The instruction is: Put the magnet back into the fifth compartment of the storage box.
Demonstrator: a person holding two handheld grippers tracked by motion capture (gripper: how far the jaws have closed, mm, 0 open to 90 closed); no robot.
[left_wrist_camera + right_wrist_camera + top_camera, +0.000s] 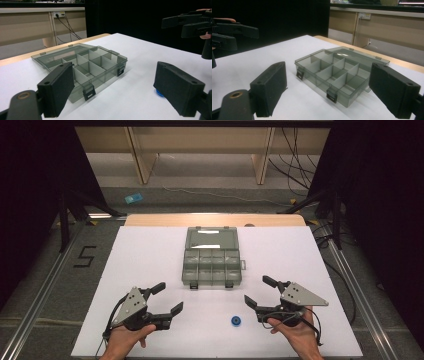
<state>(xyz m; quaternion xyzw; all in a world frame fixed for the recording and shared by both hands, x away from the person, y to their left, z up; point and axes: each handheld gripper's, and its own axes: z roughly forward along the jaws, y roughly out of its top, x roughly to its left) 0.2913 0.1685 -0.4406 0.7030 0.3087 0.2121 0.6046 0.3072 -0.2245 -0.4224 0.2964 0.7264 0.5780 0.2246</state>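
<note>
A clear grey compartment box (211, 265) lies open in the middle of the white table (150, 250), lid folded back, its compartments empty (85, 67) (337, 72). A small blue round piece (236, 321) rests near the front edge, between the grippers; in the left gripper view its edge peeks out behind the right jaw as a blue piece (158, 92). My left gripper (167, 298) is held open at the front left, nothing between its jaws (120, 93). My right gripper (260, 292) is open at the front right, also empty (332, 91).
A wooden table edge (215, 219) runs behind the white surface. Black stands (65, 215) and cables (295, 175) flank the table on the floor. A small blue object (133, 198) lies on the floor beyond. Wooden furniture legs (142, 160) stand at the back.
</note>
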